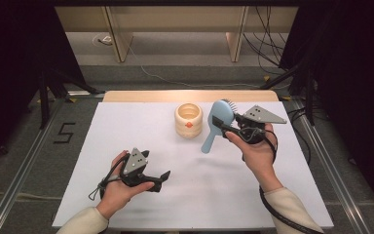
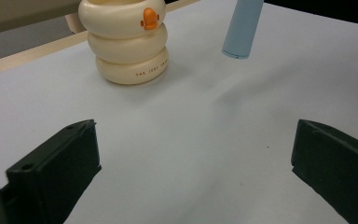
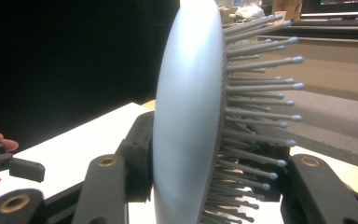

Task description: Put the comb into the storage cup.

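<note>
Hairbrush lifted beside the duck-faced holder.

From above, the right gripper (image 1: 222,124) pinches the pale blue hairbrush (image 1: 219,117) by its head, handle hanging just right of the cream ringed holder (image 1: 189,120) on the white worktop (image 1: 126,126). The left gripper (image 1: 159,179) rests low, jaws spread and empty, facing the holder (image 2: 126,42). The right gripper view shows the bristled head (image 3: 200,116) clamped. Next, I judge, the handle must drop into the holder's mouth.

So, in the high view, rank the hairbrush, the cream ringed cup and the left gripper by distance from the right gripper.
1. Hairbrush: clamped in the right gripper, handle hanging toward the table.
2. Cream ringed cup: just to the brush's left, standing mid-table.
3. Left gripper: farthest, at the near left, jaws open.
</note>
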### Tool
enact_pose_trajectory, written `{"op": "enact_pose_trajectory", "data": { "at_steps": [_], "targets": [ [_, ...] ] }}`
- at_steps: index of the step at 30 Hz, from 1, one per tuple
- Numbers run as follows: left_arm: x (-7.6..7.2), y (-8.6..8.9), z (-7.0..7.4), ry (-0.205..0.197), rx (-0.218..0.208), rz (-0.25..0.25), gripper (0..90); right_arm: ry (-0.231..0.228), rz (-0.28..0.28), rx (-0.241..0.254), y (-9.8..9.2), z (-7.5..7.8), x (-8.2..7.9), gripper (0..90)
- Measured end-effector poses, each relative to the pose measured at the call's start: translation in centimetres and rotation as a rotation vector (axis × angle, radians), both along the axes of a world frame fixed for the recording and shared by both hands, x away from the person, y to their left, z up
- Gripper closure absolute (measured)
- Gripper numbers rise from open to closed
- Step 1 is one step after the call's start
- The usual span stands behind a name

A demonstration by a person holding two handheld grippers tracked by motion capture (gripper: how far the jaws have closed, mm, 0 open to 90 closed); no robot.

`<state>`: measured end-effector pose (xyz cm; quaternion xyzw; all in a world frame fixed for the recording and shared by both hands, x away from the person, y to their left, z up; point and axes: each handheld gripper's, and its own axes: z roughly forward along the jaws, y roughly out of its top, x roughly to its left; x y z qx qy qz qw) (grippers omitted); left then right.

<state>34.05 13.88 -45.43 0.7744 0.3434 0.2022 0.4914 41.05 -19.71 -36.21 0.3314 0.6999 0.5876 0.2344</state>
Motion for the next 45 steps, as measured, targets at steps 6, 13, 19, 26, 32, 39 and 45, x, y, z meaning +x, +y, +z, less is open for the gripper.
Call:
{"op": "enact_pose_trajectory", "data": {
  "at_steps": [6, 13, 19, 26, 32, 39, 45],
  "targets": [
    [0.05, 0.08, 0.03, 0.001, -0.004, 0.004, 0.4, -0.003, -0.002, -0.002, 0.1, 0.04, 0.04, 51.6],
    [0.06, 0.07, 0.01, 0.002, -0.007, 0.002, 0.4, 0.002, -0.003, 0.001, 0.11, 0.03, 0.25, 51.5],
    [0.08, 0.11, 0.02, 0.002, -0.005, 0.001, 0.4, -0.001, -0.009, 0.001, 0.08, 0.07, 0.4, 51.5],
    [0.1, 0.14, 0.01, 0.003, -0.006, 0.003, 0.5, -0.005, -0.014, -0.006, 0.12, 0.1, 0.59, 51.4],
    [0.14, 0.16, -0.02, 0.005, -0.007, 0.007, 0.5, -0.005, -0.016, -0.001, 0.08, 0.22, 0.69, 51.4],
    [0.17, 0.14, -0.09, 0.01, -0.009, 0.009, 0.7, -0.005, -0.014, -0.004, 0.18, 0.11, 0.76, 51.4],
    [0.16, 0.13, -0.1, 0.011, -0.008, 0.008, 0.6, -0.002, -0.013, -0.006, 0.34, -0.01, 0.98, 51.4]
  ]
}}
